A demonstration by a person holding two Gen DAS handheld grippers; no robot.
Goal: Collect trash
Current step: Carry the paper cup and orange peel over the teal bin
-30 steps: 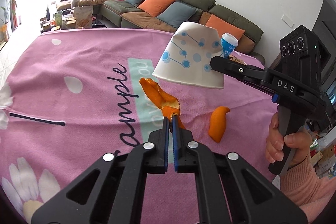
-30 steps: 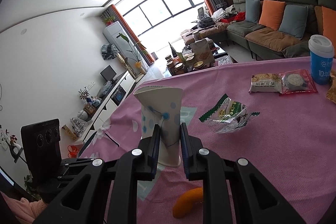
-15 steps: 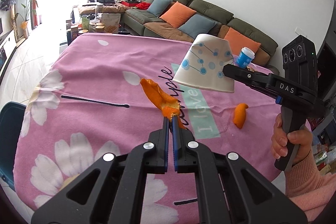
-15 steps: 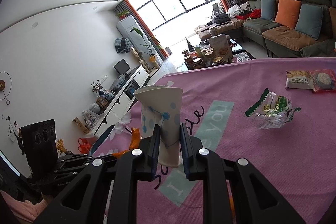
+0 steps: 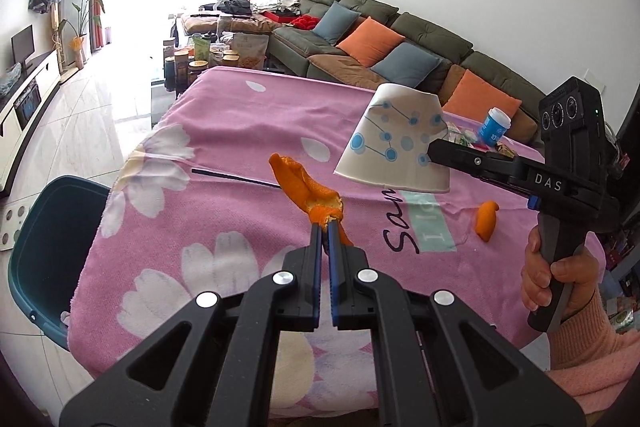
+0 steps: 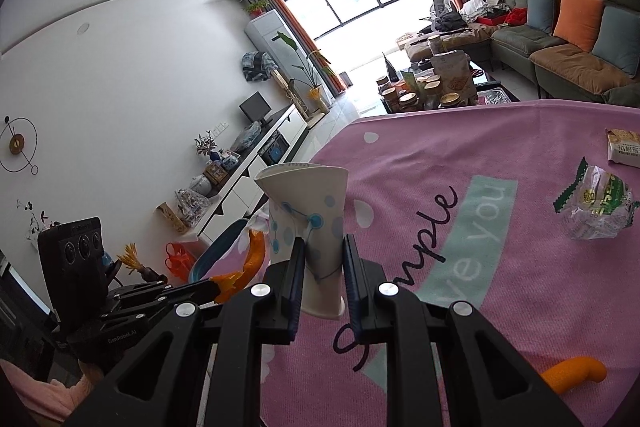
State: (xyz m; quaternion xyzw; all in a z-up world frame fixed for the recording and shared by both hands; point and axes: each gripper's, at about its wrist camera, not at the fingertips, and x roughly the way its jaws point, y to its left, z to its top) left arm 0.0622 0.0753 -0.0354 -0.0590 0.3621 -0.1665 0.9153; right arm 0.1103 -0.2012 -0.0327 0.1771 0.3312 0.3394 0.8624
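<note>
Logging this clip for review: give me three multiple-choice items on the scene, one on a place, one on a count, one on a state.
1. Where is the teal bin?
A. on the sofa
B. on the floor off the table's corner
C. on the tablecloth

2. How many orange peel pieces show in the left wrist view?
A. two
B. four
C. none

3. What state is the paper cup in?
A. upright on the table
B. crushed flat, held in the air
C. lying inside the bin

Key: B, it stands below the cloth's edge; A, held peel and loose peel; B, the right gripper pinches it.

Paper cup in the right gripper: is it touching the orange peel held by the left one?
Apart. The left wrist view shows pink cloth between the peel and the paper cup; each is clamped separately.
</note>
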